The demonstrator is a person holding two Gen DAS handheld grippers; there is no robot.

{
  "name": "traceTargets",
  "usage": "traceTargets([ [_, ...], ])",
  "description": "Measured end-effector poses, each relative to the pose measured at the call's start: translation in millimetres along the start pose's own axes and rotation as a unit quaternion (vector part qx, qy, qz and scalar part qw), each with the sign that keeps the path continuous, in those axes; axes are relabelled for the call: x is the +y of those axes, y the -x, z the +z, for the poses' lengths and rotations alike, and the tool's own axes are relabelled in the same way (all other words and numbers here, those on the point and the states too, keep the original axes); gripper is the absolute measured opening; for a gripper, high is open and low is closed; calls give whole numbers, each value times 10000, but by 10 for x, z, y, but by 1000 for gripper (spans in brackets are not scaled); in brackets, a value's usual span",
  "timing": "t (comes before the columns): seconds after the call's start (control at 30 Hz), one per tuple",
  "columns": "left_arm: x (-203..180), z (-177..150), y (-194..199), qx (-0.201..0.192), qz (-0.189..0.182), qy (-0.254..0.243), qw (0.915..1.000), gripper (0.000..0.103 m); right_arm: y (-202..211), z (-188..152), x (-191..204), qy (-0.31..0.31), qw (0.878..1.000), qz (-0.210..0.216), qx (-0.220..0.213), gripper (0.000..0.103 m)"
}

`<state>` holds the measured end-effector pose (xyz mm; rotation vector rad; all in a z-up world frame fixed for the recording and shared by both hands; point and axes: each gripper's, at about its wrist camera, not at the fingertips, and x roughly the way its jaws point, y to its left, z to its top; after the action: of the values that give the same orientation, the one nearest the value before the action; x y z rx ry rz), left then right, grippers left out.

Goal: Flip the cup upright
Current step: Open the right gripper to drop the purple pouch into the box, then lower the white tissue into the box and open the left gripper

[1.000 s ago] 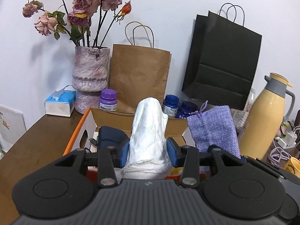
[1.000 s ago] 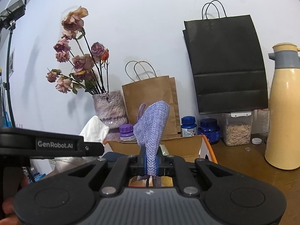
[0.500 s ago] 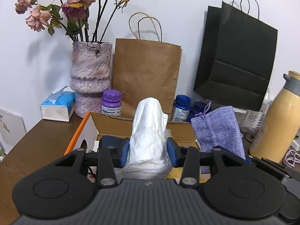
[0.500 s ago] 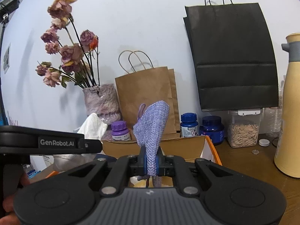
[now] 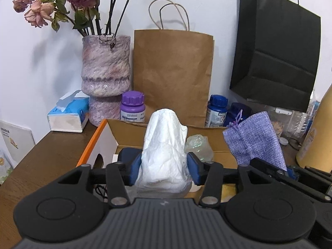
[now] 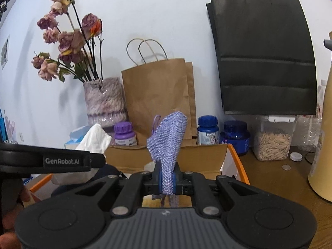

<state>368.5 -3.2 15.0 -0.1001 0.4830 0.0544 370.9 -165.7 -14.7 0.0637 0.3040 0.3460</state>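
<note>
Left tongs (image 5: 164, 166) are pinching a white crumpled bag (image 5: 165, 145); right tongs (image 6: 167, 178) are pressing together on a purple mesh pouch (image 6: 169, 141). Both are hovering over the open cardboard box (image 5: 128, 132) on the table (image 5: 41, 157).

No clear cup is showing — a translucent rounded object (image 5: 199, 146) is sitting in the box at about 1 o'clock from the white bag, possibly the cup, orientation unreadable.

Judgement: flip not yet begun; both tongs occupied, one needing freeing first.

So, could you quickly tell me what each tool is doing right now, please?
Left tool: closed on the white crumpled bag.
Right tool: closed on the purple woven pouch.
</note>
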Motion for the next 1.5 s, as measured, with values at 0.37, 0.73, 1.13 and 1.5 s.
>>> traceTargets([
  [0.37, 96, 21, 47, -231, 442, 179, 9986, 103, 19, -4, -48, -63, 9998, -162, 57, 103],
  [0.73, 93, 52, 145, -304, 449, 255, 9982, 103, 57, 36, -17, -18, 9997, -226, 103, 103],
  [1.13, 95, 44, 515, -540, 299, 197, 9979, 103, 308, 116, 87, 165, 9997, -165, 18, 103],
  [1.5, 264, -98, 945, -495, 207, 212, 9983, 103, 720, 95, 231, 452, 9989, -79, -78, 103],
])
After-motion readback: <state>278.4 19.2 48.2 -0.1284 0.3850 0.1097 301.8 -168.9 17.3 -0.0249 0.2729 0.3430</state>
